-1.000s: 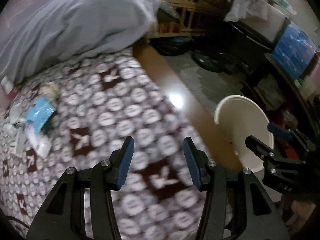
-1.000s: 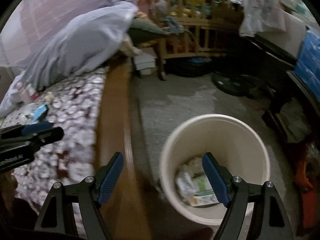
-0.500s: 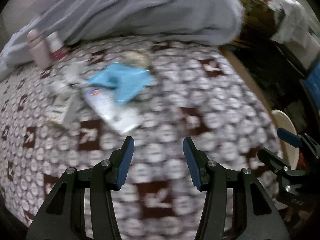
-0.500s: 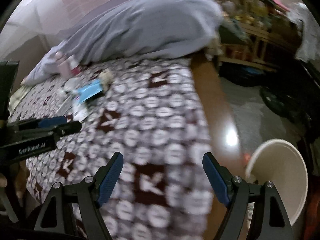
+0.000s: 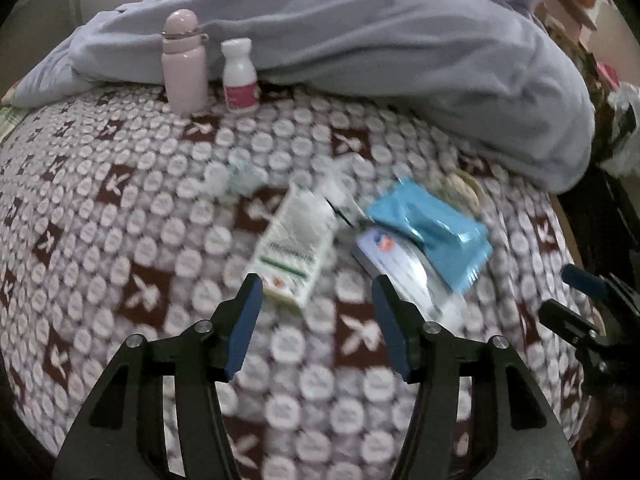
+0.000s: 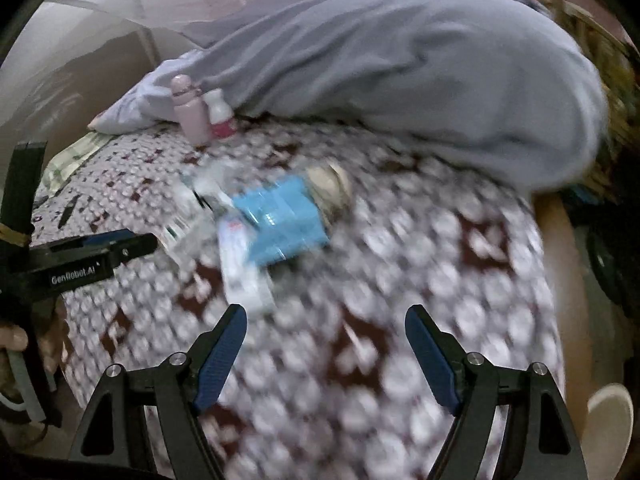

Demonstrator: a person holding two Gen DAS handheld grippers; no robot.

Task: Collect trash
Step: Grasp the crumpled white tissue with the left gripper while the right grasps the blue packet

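The left hand-held gripper (image 5: pixel 316 312) hangs empty over the bed (image 5: pixel 120 216), its jaws opening, with nothing between them; the near end of a white carton (image 5: pixel 296 248) lies just ahead of its tips. The right hand-held gripper (image 6: pixel 326 340) is also empty, jaws spread wide over bare bedspread. A second ago both pointed toward the white bin (image 6: pixel 610 420) on the floor, which already held some litter; now both have swung across to the bed, and the bin shows only as a sliver at the right view's lower corner. That suggests one drop is finished and the next pickup is beginning. The remaining trash sits in one loose cluster: the carton, a blue packet (image 5: pixel 432 232) overlapping a white tube (image 5: pixel 404 276), and some clear and crumpled scraps behind them. A pink bottle (image 5: pixel 184 60) and a small white bottle (image 5: pixel 239 76) stand upright farther back against the grey blanket (image 5: pixel 400 40), well apart from the cluster and probably not litter. Open bedspread surrounds the pile on the near side, leaving easy room to approach; the wooden bed edge (image 6: pixel 560 248) lies to the right, between the pile and the bin.
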